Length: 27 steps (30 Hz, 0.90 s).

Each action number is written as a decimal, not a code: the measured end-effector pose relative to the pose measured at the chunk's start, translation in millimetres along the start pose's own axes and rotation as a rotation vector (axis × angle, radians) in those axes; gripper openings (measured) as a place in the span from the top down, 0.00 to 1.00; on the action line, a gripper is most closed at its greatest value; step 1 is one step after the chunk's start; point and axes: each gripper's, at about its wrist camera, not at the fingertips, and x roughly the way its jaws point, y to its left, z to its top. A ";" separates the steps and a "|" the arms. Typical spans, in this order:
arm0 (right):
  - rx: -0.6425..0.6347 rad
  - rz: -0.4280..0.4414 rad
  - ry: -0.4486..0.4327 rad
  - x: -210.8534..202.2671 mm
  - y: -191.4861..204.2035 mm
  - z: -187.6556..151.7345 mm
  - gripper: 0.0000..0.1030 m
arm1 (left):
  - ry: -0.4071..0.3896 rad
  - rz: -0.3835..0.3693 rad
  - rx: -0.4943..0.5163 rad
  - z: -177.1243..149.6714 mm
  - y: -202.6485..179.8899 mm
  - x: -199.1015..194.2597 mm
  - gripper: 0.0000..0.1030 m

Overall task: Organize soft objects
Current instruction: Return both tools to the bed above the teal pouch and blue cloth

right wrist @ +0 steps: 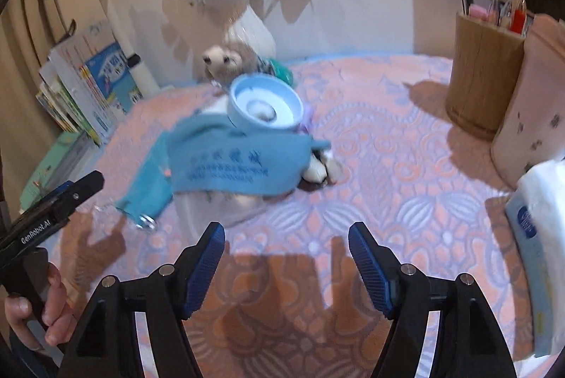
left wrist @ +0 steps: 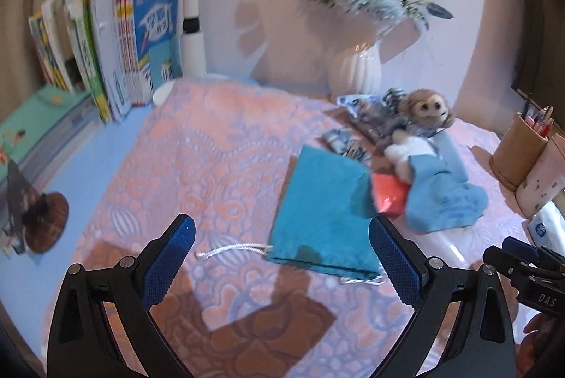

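A teal drawstring pouch (left wrist: pixel 323 219) lies flat on the patterned pink cloth (left wrist: pixel 212 166), right in front of my open, empty left gripper (left wrist: pixel 282 247). Beyond it sit a light blue cloth with print (left wrist: pixel 445 198), an orange-red item (left wrist: pixel 390 196) and a small plush monkey (left wrist: pixel 425 106). In the right wrist view, the light blue cloth (right wrist: pixel 236 162) lies ahead of my open, empty right gripper (right wrist: pixel 286 245), with the teal pouch (right wrist: pixel 148 187) at its left, a blue round lid (right wrist: pixel 265 106) on top and the plush monkey (right wrist: pixel 226 60) behind.
A white vase of flowers (left wrist: pixel 356 67) stands at the back by the wall. Books (left wrist: pixel 116 60) line the left side. A wooden pen holder (right wrist: pixel 483 74) and a pink container (right wrist: pixel 529 116) stand at the right, with a tissue pack (right wrist: pixel 533 236) nearer.
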 end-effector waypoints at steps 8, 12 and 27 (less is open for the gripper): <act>0.033 0.018 0.020 5.4 -7.3 2.6 0.31 | 0.070 -0.033 0.050 -6.0 -6.2 14.4 0.04; 0.026 0.013 0.043 1.2 -1.7 6.5 0.31 | 0.110 -0.114 0.102 -2.9 -12.8 13.1 0.04; -0.294 -0.118 0.015 17.4 74.3 31.7 0.19 | 0.299 -0.184 0.290 -6.6 -42.9 53.4 0.06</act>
